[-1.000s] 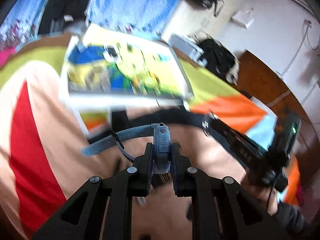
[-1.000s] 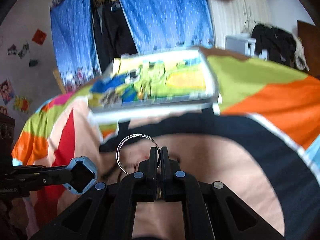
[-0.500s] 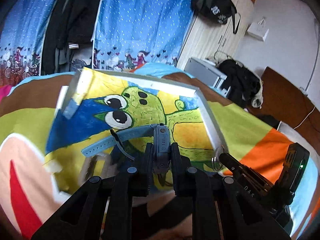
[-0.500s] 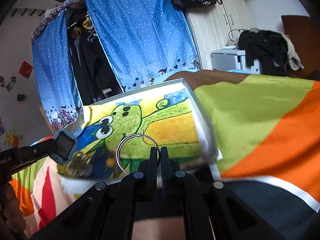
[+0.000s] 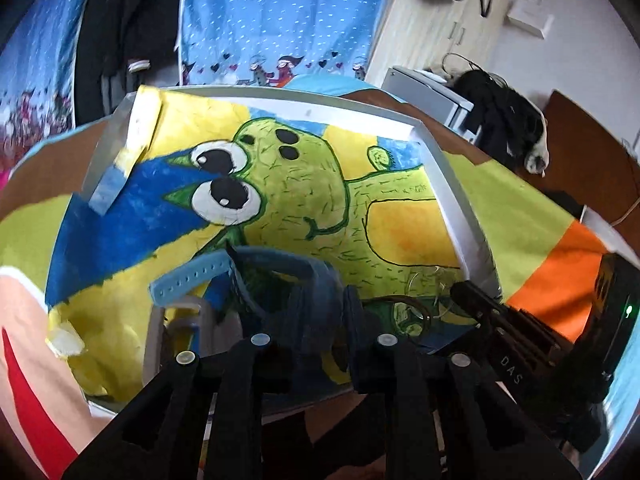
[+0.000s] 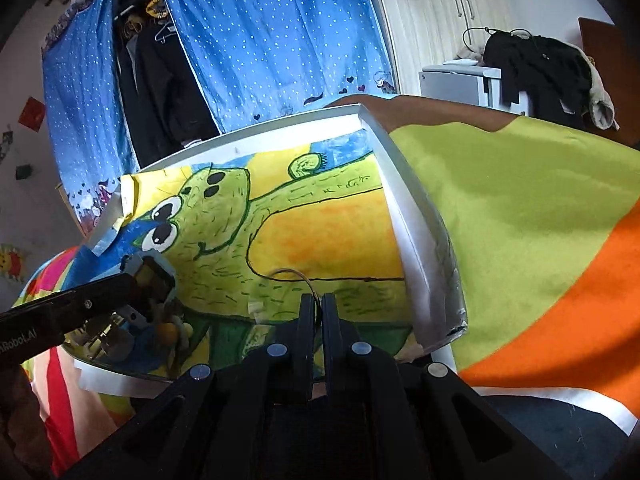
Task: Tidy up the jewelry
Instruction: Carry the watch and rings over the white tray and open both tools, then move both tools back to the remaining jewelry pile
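Two pieces hover over the white tray point(image 6: 416, 232): left claw point(image 5: 316, 312), jaws opening, releases the blue watch point(image 5: 280, 276); right claw point(image 6: 319, 308) pinches a wire bangle point(image 6: 292, 274), which needs lowering and letting go.

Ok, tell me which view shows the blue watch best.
The left wrist view: the blue watch sits between the left gripper's opening fingers, its holed strap stretched over the box. The right wrist view shows only its case, small and partly hidden.

watch point(image 5: 304, 292) blurred, ring point(image 6: 294, 276) mostly hidden by fingers point(image 6: 308, 320)
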`<state>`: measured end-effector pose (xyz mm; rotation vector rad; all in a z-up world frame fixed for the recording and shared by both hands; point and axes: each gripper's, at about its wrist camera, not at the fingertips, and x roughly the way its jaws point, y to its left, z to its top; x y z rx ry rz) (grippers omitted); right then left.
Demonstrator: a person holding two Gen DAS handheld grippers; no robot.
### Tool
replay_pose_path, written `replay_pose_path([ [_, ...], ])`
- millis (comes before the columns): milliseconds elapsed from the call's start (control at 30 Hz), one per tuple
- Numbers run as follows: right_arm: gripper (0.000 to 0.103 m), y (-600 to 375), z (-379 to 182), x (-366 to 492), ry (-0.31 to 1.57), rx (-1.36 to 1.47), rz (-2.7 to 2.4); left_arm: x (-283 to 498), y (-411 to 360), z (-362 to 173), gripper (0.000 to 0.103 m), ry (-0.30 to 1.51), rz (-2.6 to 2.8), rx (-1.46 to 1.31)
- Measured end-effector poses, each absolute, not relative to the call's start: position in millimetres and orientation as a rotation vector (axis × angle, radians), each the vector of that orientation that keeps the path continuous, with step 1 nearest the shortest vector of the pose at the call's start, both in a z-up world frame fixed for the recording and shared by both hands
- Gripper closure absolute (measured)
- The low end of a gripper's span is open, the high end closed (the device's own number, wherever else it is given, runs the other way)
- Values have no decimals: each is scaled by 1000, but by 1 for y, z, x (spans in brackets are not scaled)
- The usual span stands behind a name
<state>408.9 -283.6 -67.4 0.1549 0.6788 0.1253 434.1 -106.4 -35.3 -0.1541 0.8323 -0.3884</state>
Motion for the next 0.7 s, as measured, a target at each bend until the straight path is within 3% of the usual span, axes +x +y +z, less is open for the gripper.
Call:
replay_pose_path([
  [33,98,-283,-68,409,680,150,123,433,-104,-34,83,828,-383,-161],
  [100,98,-284,-68,409,683,141,118,426,-102,-27,62,806,-371,-157],
  [167,98,-286,-67,409,686,144,115,418,-100,-18,48,774,-366,-162],
  [267,93,-289,-64,404,683,148,108,404,-94,-7,36,727,-350,-174],
  [367,75,-293,-55,395,659,152,96,385,-88,7,27,685,-322,-176],
  [433,69,-295,-46,384,633,149,88,367,-85,17,24,638,-300,-162],
  [500,55,-297,-36,373,607,144,82,350,-82,24,9,598,-281,-152],
  [600,36,-299,-19,350,557,139,77,319,-76,35,6,528,-266,-147],
  [700,26,-296,-2,324,509,117,86,287,-68,45,5,477,-257,-140],
])
